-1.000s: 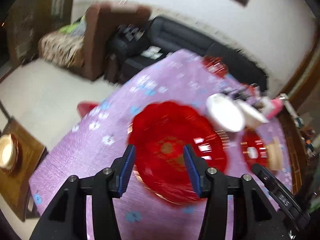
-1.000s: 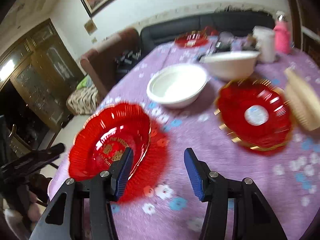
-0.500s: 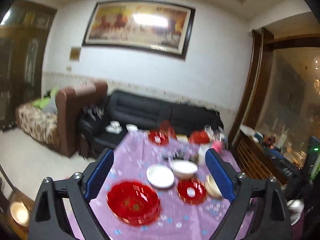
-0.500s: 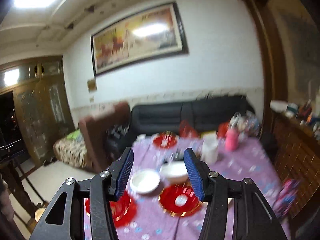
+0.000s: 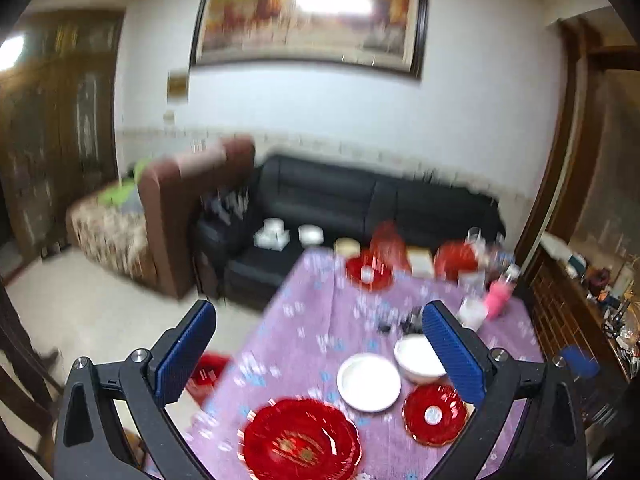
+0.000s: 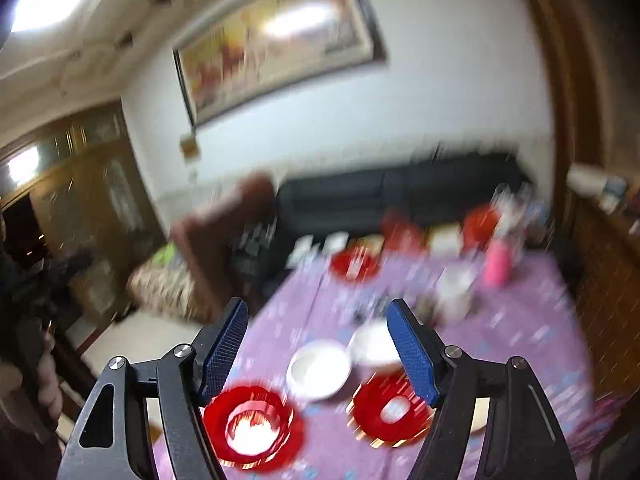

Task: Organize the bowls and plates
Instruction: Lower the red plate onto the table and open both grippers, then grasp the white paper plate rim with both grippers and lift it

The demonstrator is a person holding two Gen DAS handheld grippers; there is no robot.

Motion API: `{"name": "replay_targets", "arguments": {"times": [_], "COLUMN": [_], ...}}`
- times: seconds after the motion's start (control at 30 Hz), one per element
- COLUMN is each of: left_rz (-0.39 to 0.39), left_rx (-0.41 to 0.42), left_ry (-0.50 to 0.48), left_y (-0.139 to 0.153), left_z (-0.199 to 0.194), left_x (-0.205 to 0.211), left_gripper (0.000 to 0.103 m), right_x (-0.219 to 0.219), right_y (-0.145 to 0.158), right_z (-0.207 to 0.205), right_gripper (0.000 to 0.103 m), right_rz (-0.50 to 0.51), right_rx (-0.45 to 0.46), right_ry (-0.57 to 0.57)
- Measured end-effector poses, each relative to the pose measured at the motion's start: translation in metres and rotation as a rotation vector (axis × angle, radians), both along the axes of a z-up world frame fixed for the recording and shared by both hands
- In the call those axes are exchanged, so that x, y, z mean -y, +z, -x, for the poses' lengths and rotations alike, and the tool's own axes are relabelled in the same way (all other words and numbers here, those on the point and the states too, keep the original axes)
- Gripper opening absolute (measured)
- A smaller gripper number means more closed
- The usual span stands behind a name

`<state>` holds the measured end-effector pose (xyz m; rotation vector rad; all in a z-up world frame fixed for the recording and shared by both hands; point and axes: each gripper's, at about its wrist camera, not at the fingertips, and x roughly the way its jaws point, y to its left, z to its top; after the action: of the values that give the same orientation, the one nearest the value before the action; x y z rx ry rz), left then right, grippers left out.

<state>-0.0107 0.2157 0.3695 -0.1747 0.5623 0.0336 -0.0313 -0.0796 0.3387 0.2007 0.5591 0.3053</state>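
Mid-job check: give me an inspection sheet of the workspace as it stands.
Surface: table under purple flowered cloth.
Job's things: large red plate, small red plate, white plate, white bowl, all near end.
Clutter: pink bottle, red dish, blurred items, far end.
Grippers: left gripper and right gripper open, empty, above the table.
Cables: nothing seen.
Surroundings: black sofa, framed painting.

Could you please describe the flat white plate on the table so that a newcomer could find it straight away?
Start at the purple flowered tablecloth and go to its near end, where a large red scalloped plate sits. Just beyond it lies the white plate, beside a small red plate. Unlike the deeper white bowl behind it, it is shallow and plain.
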Motion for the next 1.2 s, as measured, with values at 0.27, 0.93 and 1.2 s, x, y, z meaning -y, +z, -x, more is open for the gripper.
{"name": "replay_targets", "arguments": {"times": [0.27, 0.93, 1.2], "left_rz": [0.125, 0.252, 0.267], "left_rx": [-0.397, -0.725, -0.650], "left_ry": [-0.112, -0.148, -0.188], "left_y": [-0.187, -0.332, -0.297], "left_z": [-0.121, -0.210, -0.185], "left_x": [0.015, 0.055, 0.057], "left_gripper": [0.057, 0.051, 0.041], "right_x": [-0.033, -0.053, -0.048], "right_y": [-0.197, -0.293, -0.259], "right_z": [-0.117, -0.200, -0.177], "right_gripper": [0.040, 0.016, 0.014], "right_rz": [0.014, 0.064, 0.026], "right_rx": [-0.348, -0.536, -0.450], "right_ry": [0.037, -0.040, -0.021]}}
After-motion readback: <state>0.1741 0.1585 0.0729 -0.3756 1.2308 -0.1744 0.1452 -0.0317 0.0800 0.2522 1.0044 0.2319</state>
